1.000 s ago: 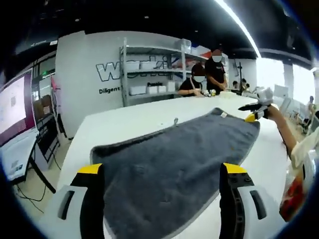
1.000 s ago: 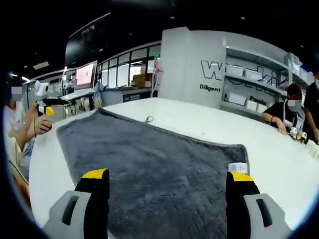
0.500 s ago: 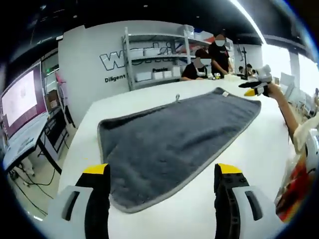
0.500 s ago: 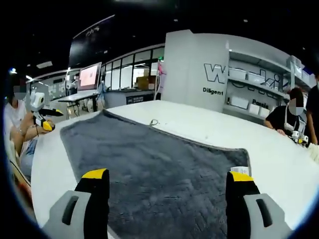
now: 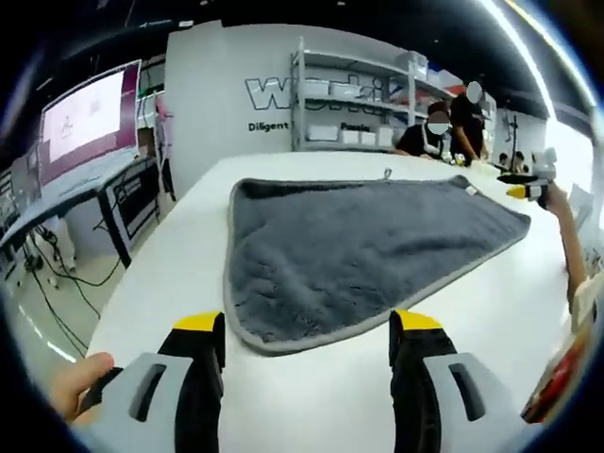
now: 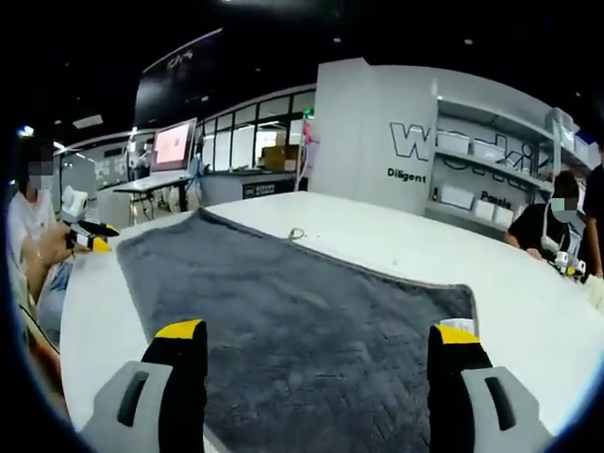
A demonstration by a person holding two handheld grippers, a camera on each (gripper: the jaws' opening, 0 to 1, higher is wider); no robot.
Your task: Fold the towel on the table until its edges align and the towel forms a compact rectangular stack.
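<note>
Grey terry, spread flat and single-layered on the white table [image 5: 189, 236] — the towel [image 5: 359, 245] has not been folded at all, so by my reading the whole job is ahead: every fold and the squaring of the edges into a compact stack. In the left gripper view the left gripper [image 5: 307, 330] hovers just short of the towel's near end, jaws wide apart and holding nothing, with the rounded corner lying between the yellow tips. In the right gripper view the right gripper [image 6: 316, 340] hangs over the other end, jaws equally wide and empty, the grey pile showing between them. The towel's long axis runs from one gripper to the other — each gripper sits at a short end. The far long edge carries a small hanging loop [image 6: 296, 232]; a white label [image 6: 462, 323] sits at the corner by the right gripper's right jaw.
</note>
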